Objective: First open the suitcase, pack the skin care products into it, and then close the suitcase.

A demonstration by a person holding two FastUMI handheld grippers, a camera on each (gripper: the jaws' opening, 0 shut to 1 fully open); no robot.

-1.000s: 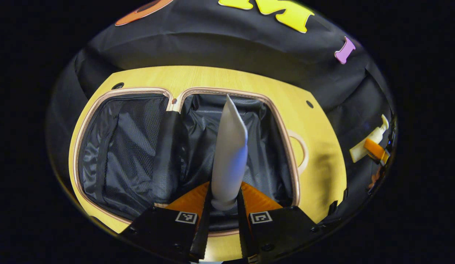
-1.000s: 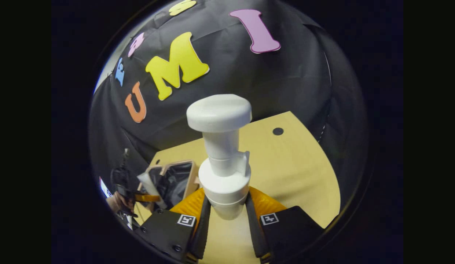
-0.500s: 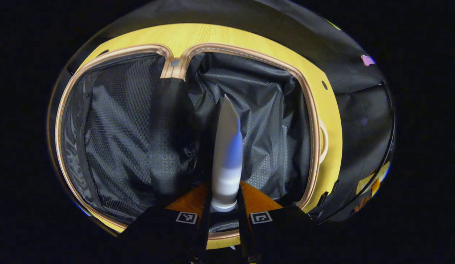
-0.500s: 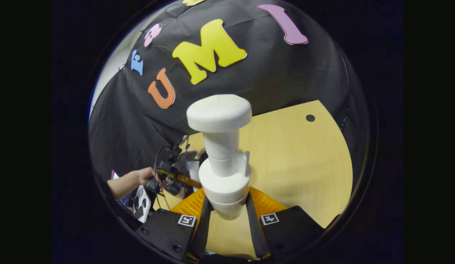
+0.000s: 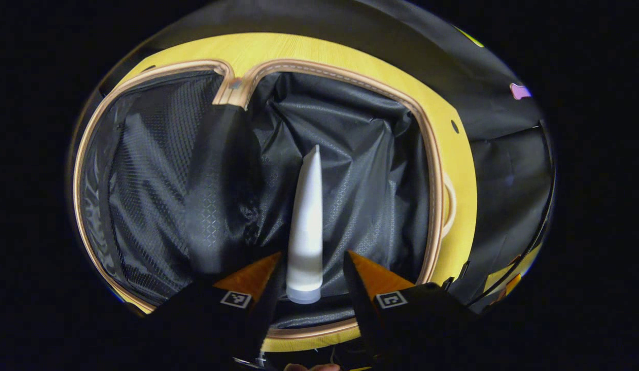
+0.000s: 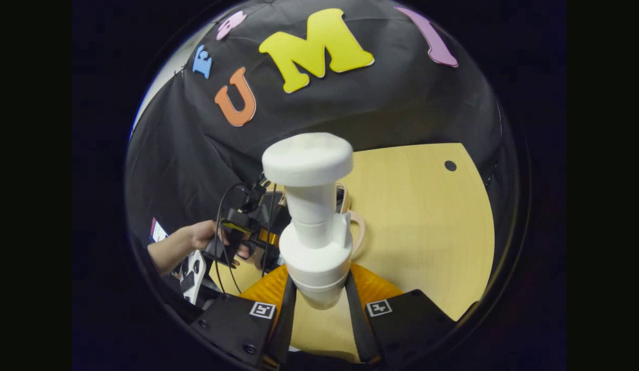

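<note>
The white tube (image 5: 305, 226) now lies free in the right-hand compartment of the open suitcase (image 5: 432, 170), resting on the crumpled black lining with its cap toward the camera. Half a second ago the left hand-held gripper (image 5: 309, 270) was clamped on the tube's cap end; now its orange fingers (image 5: 373, 270) stand well apart on either side, touching nothing. So the first skin care product looks delivered, and the release reads as clean: the tube sits inside the tan rim, not across it.

The pump bottle (image 6: 313, 216) is held upright in the right hand-held gripper (image 6: 317, 299), both fingers pressed on its lower body, above the yellow counter (image 6: 427, 232). Over the last second this view has swung toward the suitcase, where a hand (image 6: 203, 239) holds the other gripper. By my judgement the bottle goes in next, once the left withdraws.
</note>
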